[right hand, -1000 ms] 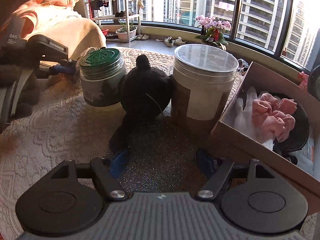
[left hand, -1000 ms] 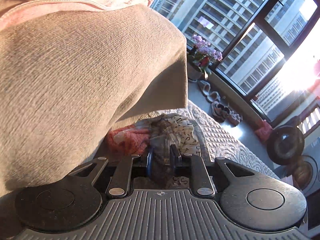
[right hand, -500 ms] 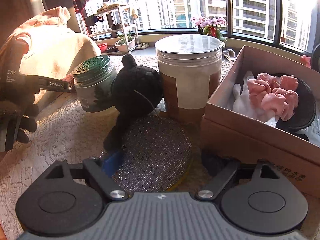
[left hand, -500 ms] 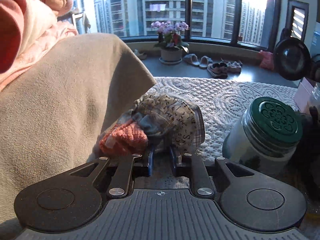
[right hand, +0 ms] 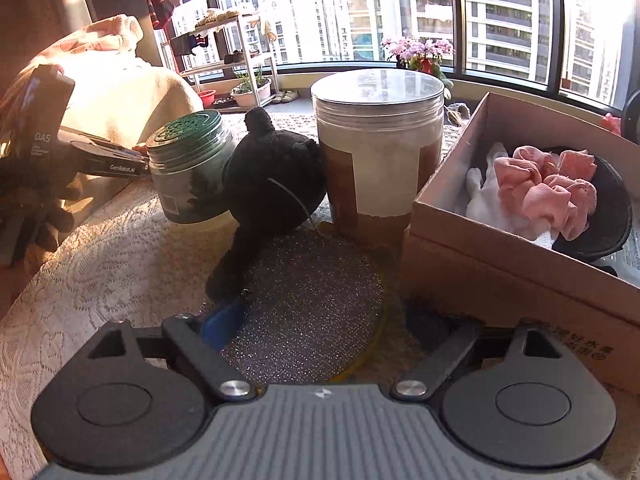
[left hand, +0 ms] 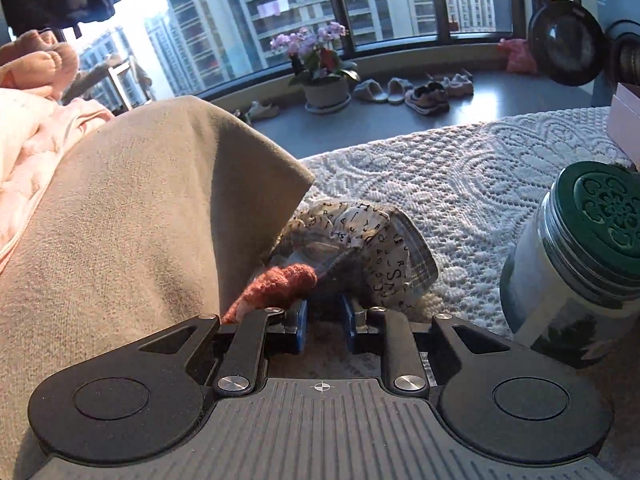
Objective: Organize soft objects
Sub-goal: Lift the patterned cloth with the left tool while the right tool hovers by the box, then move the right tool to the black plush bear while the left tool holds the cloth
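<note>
My left gripper (left hand: 323, 325) is shut on a letter-print scrunchie (left hand: 372, 240) bunched with a rust-orange knit piece (left hand: 280, 282), held low over the lace tablecloth (left hand: 460, 184) beside a beige cushion (left hand: 120, 220). My right gripper (right hand: 316, 322) is open over a glittery round pad (right hand: 312, 300). A black plush toy (right hand: 272, 184) leans between the jars. A cardboard box (right hand: 500, 264) at the right holds a pink scrunchie (right hand: 544, 188), a white soft piece (right hand: 484, 196) and a black pad (right hand: 612, 208). The left gripper shows at the left of the right wrist view (right hand: 134, 156).
A green-lidded glass jar (left hand: 580, 264) stands right of the left gripper; it also shows in the right wrist view (right hand: 192, 168). A tall clear canister (right hand: 378, 152) stands behind the pad. Pink bedding (left hand: 28, 128) lies on the cushion. Windows, a flower pot (left hand: 320, 80) and shoes lie beyond.
The left gripper has swung level and lowered toward the tablecloth with the scrunchie bundle still held. The right gripper has drawn back slightly and stayed open over the glittery pad.
</note>
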`<state>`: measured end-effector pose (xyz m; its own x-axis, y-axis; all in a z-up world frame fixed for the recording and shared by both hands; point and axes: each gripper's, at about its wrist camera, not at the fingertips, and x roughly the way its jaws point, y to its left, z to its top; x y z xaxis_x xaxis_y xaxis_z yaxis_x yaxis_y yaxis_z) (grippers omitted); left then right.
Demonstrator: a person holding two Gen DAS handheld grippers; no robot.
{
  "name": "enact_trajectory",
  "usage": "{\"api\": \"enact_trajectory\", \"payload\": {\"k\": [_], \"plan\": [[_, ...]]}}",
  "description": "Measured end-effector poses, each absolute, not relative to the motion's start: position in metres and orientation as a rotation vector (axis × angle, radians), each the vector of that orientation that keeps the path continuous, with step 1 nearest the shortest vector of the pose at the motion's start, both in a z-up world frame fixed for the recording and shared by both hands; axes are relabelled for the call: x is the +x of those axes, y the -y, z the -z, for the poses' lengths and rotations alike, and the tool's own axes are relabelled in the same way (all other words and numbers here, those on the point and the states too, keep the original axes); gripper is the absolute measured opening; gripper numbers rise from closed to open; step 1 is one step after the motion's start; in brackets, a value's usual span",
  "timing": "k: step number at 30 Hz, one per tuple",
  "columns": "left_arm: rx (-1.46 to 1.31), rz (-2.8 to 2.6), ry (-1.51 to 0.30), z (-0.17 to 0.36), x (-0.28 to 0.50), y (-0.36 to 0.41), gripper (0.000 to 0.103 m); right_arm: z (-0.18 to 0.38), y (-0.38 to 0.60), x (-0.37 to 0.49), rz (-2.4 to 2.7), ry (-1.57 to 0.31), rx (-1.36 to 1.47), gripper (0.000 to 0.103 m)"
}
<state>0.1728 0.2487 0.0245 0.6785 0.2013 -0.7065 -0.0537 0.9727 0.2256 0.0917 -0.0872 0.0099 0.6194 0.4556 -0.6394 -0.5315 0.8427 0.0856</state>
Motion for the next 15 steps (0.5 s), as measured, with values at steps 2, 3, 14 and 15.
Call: {"api": "enact_trajectory", "payload": {"k": [2, 3, 14, 15], "plan": [[0.128, -0.126, -0.814, -0.025, 0.176, -0.258, 0.021, -0.009, 0.087, 0.091, -0.57, -0.699, -0.117, 0.091], [0.083, -0.112, -0.818, -0.026, 0.176, -0.265, 0.022, -0.009, 0.087, 0.091, -0.57, -0.699, -0.119, 0.092], [0.017, -0.087, -0.808, -0.027, 0.181, -0.267, 0.034, -0.008, 0.089, 0.09, -0.576, -0.692, -0.112, 0.095], [0.015, -0.095, -0.807, -0.026, 0.183, -0.266, 0.034, -0.008, 0.089, 0.089, -0.576, -0.692, -0.113, 0.096]]}}
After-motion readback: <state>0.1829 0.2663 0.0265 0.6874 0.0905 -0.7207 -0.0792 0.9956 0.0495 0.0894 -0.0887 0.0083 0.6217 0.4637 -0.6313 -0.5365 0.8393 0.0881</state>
